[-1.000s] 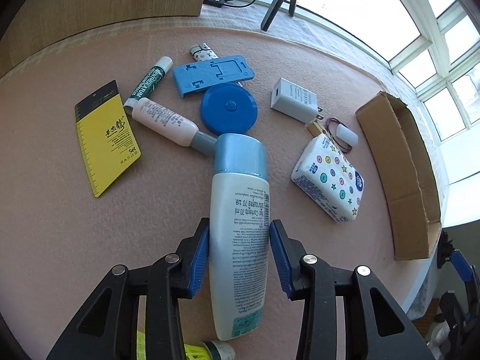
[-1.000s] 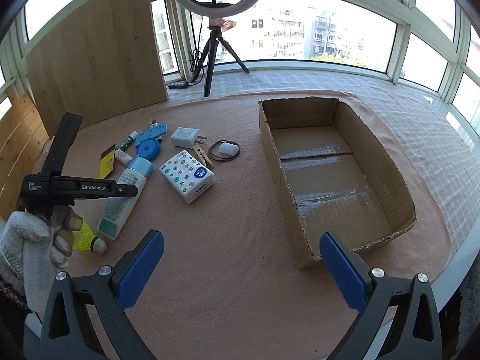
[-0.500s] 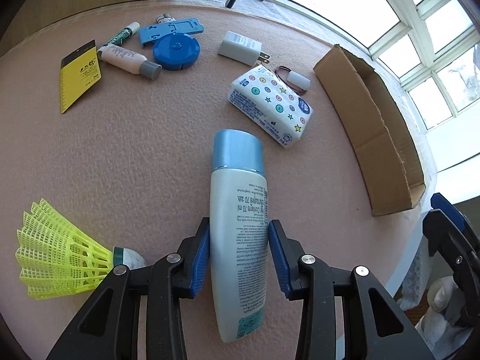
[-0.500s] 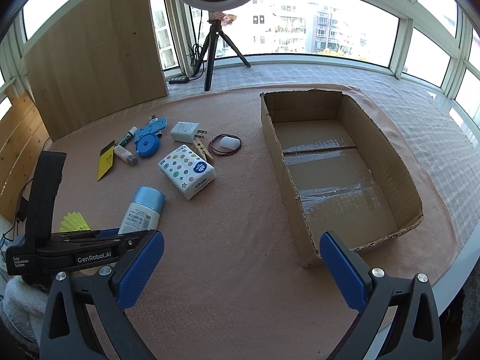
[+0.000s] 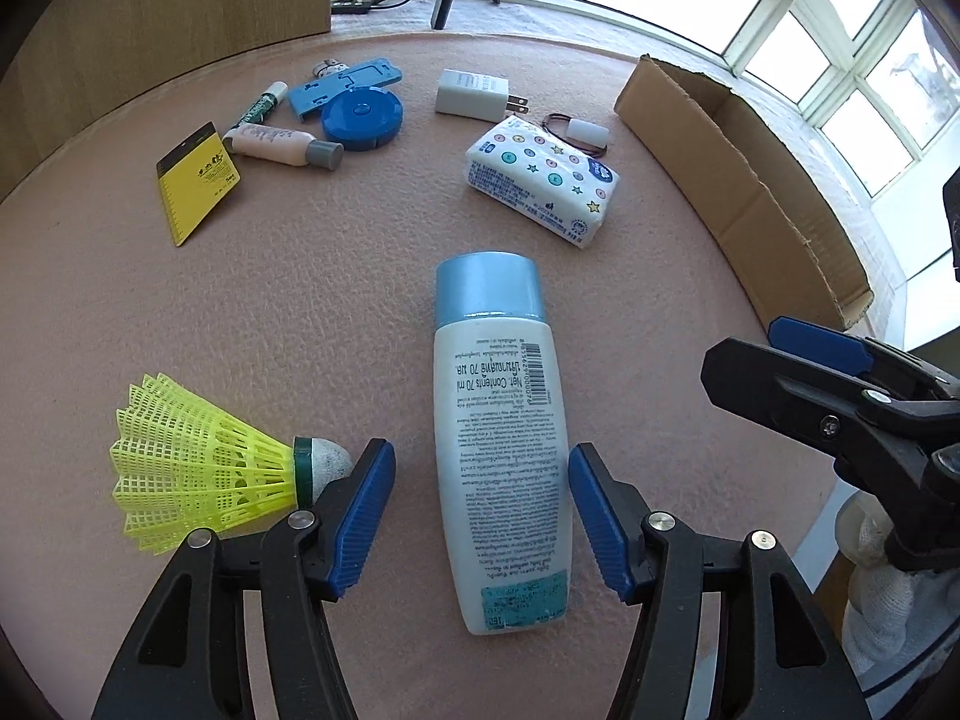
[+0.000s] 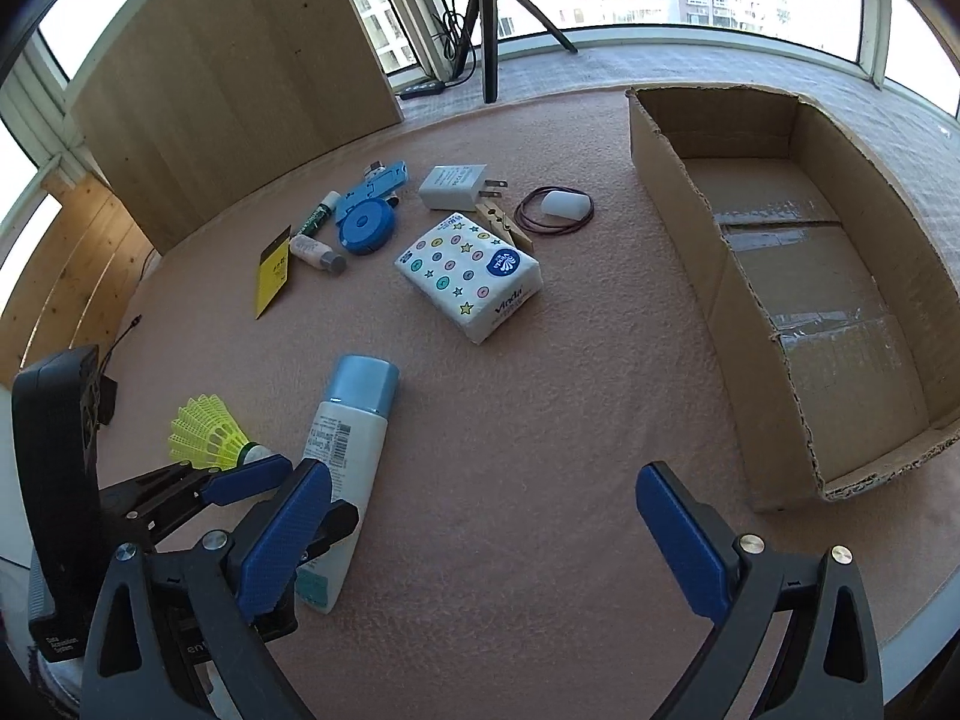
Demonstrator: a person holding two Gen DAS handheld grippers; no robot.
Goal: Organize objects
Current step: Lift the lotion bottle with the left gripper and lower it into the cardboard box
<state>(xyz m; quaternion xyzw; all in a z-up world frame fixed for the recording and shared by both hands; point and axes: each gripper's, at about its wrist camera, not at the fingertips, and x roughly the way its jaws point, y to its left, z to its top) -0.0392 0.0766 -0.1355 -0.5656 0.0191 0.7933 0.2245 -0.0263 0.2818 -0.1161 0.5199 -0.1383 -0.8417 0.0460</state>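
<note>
The left claw [image 5: 480, 507] has just been opening: its blue pads stand clear of the white lotion bottle [image 5: 501, 456], which lies flat on the pink desk [image 5: 300, 312] between them, held by neither. The bottle's blue cap points away from the claw; its back label reads "Net. Contents 70 ml" upside down, with a barcode beside it. Just left of the left pad lies a yellow shuttlecock [image 5: 198, 474], its cork tip nearly touching that finger.

Farther ahead of the claw sits a tissue pack [image 5: 540, 189] dotted with stars and buttons. Beyond it are a white charger plug [image 5: 471, 95] and a blue round tape measure [image 5: 362, 119], and to their left a small pink tube [image 5: 279, 144] and a yellow card [image 5: 197, 180]. The cardboard box [image 5: 750, 180] runs along the right, seen only from outside.

The right claw [image 6: 480, 540] hangs wide apart over bare desk with nothing between its pads, and has closed a little.

Only its camera shows the box's inside [image 6: 828, 276], taped along the bottom and holding nothing, the "Vinda" brand on the tissue pack [image 6: 471, 276], a wooden clothespin [image 6: 504, 225] and a rubber band ringing a white cap [image 6: 561, 204].
</note>
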